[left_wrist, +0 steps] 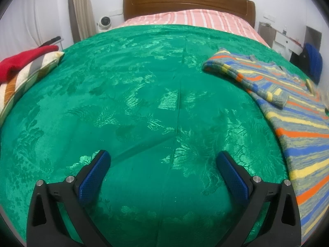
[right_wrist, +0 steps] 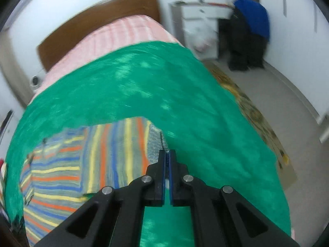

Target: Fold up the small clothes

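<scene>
While the striped sweater (left_wrist: 287, 111) lies flat on the green bedspread (left_wrist: 144, 103), we hold one claw spread and the other pinched on knit.

From the left wrist view we see the left gripper (left_wrist: 163, 162) with its blue-padded fingers (left_wrist: 94, 177) set wide apart over bare bedspread, nothing between them; the sweater lies toward the bedspread's right edge, one sleeve (left_wrist: 246, 76) folded across its body, and a red garment (left_wrist: 24, 61) rests on a patterned pillow (left_wrist: 26, 76) at the bedspread's left edge. From the blurred right wrist view we see the right gripper (right_wrist: 167, 154) with its jaws pressed together, a thin edge of the sweater (right_wrist: 72, 160) caught between the pads at the tips. Beyond the bedspread's far edge show a pink striped sheet (left_wrist: 195, 18) and a wooden headboard (left_wrist: 185, 2).
</scene>
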